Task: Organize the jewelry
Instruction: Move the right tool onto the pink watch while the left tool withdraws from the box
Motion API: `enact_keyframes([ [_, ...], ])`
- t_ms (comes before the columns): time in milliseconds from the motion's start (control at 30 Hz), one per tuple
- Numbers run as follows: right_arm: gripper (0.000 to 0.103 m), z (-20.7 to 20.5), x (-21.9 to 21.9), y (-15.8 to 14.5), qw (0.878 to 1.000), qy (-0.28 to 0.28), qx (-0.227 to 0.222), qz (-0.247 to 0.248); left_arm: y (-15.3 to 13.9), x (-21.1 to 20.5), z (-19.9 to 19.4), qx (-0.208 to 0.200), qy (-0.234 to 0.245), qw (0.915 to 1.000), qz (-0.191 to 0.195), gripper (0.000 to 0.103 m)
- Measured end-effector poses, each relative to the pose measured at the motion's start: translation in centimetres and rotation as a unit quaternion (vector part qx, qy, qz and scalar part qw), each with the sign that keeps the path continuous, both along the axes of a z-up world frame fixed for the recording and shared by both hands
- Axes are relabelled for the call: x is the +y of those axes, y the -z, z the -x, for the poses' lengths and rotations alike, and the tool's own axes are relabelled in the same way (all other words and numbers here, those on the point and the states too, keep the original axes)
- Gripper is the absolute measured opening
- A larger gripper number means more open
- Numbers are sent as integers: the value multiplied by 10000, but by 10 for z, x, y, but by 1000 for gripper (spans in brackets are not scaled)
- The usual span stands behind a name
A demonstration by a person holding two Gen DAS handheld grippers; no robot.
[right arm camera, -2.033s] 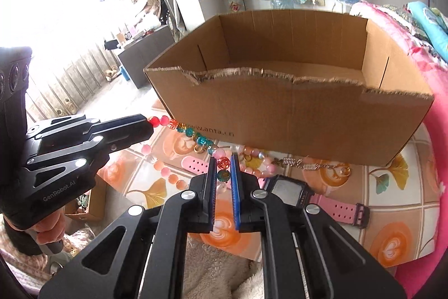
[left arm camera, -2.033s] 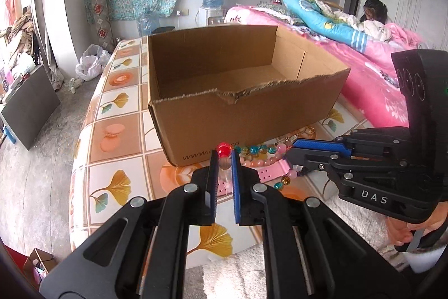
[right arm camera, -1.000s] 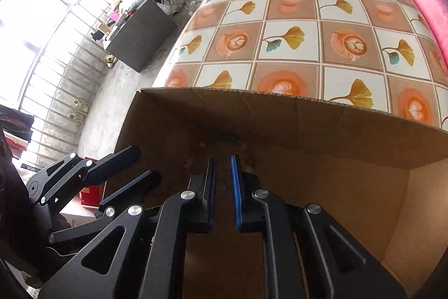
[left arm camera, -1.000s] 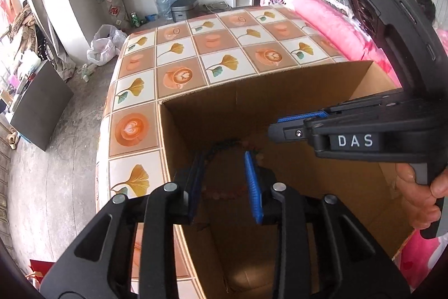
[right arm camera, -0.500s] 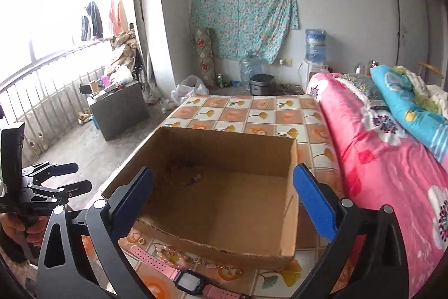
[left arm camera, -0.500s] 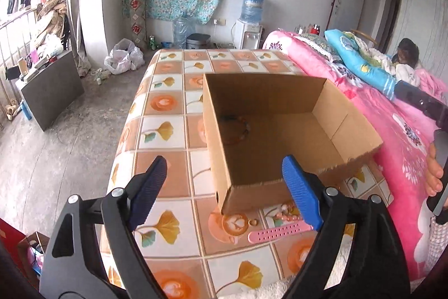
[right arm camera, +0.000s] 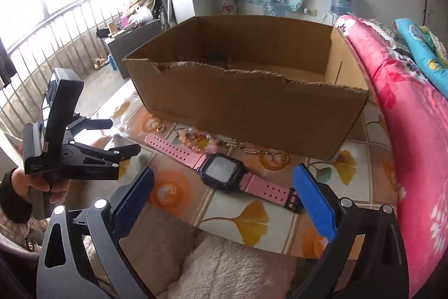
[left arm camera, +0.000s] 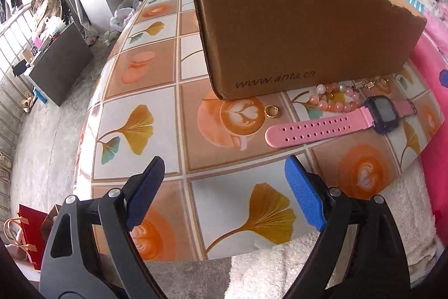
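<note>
The pink watch (right arm camera: pixel 224 173) lies flat on the patterned tabletop (left arm camera: pixel 140 128) just in front of the cardboard box (right arm camera: pixel 252 114), its dark square face up and its perforated pink strap stretched out to both sides. Touching its far side I see the peach bead bracelet (left arm camera: pixel 333 101), a small gold ring (left arm camera: pixel 271 111) lies apart to the left near the box's corner, and a thin metal chain (right arm camera: pixel 252 149) runs along the foot of the box toward the right. My left gripper (left arm camera: pixel 224 195) hangs over the near edge of the table with its blue pads spread wide and nothing between them; my right gripper (right arm camera: pixel 224 201) is likewise spread wide and empty, framing the watch from above. Its jaws have just been closing slightly, still far apart. 2 seconds ago both tongs pinched the multicoloured bead string in front of the box; 1 second ago they were down inside it, and now both are back outside at the near side without it. In the box, from the right wrist view, I can make out 1 dark beaded shape (right arm camera: pixel 215 56) against the far left wall, too small to tell more. The other hand (right arm camera: pixel 36 184) holds the left tool at the left.
</note>
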State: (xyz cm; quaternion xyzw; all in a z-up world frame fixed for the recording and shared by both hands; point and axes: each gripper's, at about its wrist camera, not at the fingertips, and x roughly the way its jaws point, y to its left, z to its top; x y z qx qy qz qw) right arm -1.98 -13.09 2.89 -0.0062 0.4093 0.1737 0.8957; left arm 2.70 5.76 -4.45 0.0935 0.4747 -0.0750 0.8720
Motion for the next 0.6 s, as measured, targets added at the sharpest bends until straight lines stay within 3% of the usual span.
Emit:
enact_keyframes([
  [67, 85, -13, 8, 12, 9995, -224, 216, -28, 3, -1, 2, -75, 6, 10000, 17, 91],
  [133, 73, -26, 16, 21, 9986, -334, 402, 40, 4, 0, 3, -129, -1, 9999, 8, 94],
  [200, 69, -37, 17, 31, 9976, -390, 556, 92, 3, 1, 0, -76, -12, 9999, 129, 95],
  [300, 67, -50, 18, 40, 9968, -396, 667, 208, 5, 7, -4, 107, -73, 9992, 366, 95],
  [467, 65, -53, 28, 51, 9948, -427, 754, 527, 5, 3, -4, 121, -88, 9994, 311, 96],
  [600, 62, -48, 35, 52, 9941, -512, 580, 754, 4, 1, -5, 121, -18, 9994, 309, 96],
])
